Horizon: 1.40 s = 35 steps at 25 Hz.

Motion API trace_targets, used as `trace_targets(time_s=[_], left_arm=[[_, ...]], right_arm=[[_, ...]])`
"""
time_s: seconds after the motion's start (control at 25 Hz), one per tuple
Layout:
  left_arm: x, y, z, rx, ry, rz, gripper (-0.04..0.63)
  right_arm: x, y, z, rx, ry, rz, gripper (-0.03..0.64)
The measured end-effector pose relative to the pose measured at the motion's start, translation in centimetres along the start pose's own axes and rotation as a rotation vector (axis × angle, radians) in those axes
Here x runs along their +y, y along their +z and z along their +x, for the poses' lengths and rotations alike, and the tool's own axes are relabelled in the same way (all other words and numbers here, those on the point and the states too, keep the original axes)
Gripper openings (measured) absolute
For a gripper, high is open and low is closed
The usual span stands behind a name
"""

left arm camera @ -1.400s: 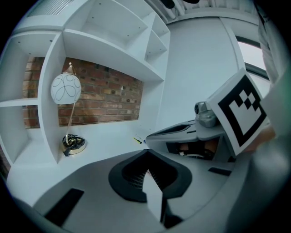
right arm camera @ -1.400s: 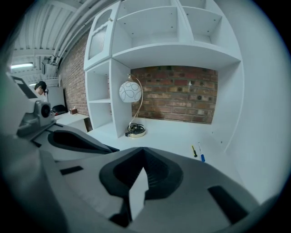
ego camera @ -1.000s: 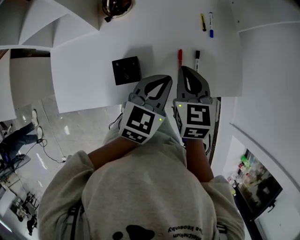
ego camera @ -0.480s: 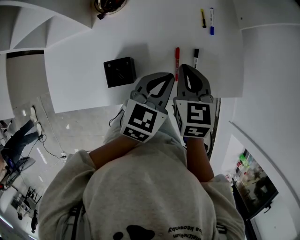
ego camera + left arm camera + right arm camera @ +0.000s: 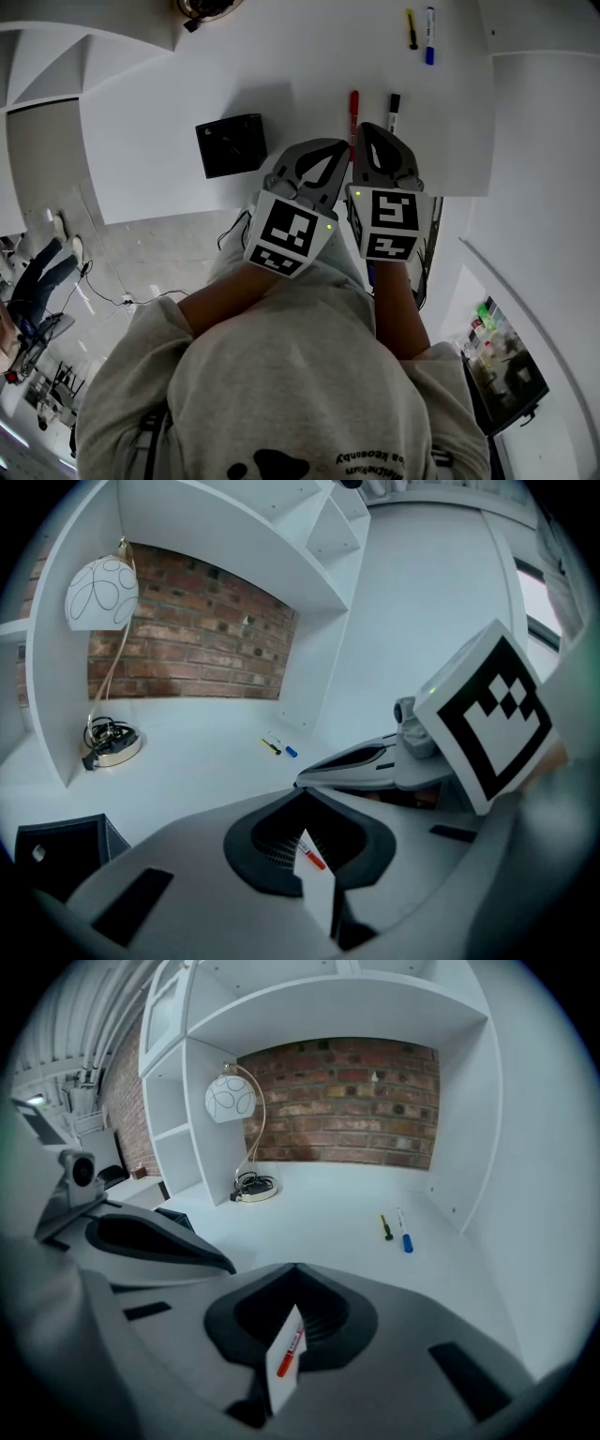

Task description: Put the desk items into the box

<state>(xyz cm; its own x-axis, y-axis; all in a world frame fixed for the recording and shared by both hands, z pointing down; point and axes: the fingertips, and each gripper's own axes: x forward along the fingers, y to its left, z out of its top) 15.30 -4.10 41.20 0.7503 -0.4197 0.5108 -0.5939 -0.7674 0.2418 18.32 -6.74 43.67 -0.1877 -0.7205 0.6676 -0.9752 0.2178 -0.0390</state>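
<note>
The red marker [image 5: 354, 112] and black marker [image 5: 394, 111] lie side by side near the front edge of the desk [image 5: 309, 56], at 12 o'clock just beyond both tongs. A yellow pen [image 5: 411, 28] and blue marker [image 5: 429, 36] lie well apart at 1 o'clock. The black box [image 5: 231, 145] sits at 10 o'clock. The left gripper [image 5: 337, 150] and right gripper [image 5: 367, 131] are each pressed together, pinching nothing. Over the last second they have hardly moved; only the view has drifted, sliding the box leftward. Nothing seems packed yet, and the red marker looks like the likely first pick.
</note>
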Motion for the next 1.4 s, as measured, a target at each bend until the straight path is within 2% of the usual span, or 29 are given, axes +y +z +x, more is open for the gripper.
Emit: trace_targets(time_s=[0.8,1.04,1.4], left_arm=[[2.1,-3.1,2.9,0.075,0.012,-0.051,0.005],[2.5,-4.4,3.5,0.102,0.016,-0.072,0.005],[2.9,-4.9,3.3,0.111,0.033,-0.072,0.005]], right_arm=[[-0.5,-4.3,4.2,0.191,0.038,0.052,0.015],[-0.8,-5.7,5.0,0.27,0.021,0.074,0.017],[-0.7,-6.4,5.7,0.322,0.038,0.093,0.02]])
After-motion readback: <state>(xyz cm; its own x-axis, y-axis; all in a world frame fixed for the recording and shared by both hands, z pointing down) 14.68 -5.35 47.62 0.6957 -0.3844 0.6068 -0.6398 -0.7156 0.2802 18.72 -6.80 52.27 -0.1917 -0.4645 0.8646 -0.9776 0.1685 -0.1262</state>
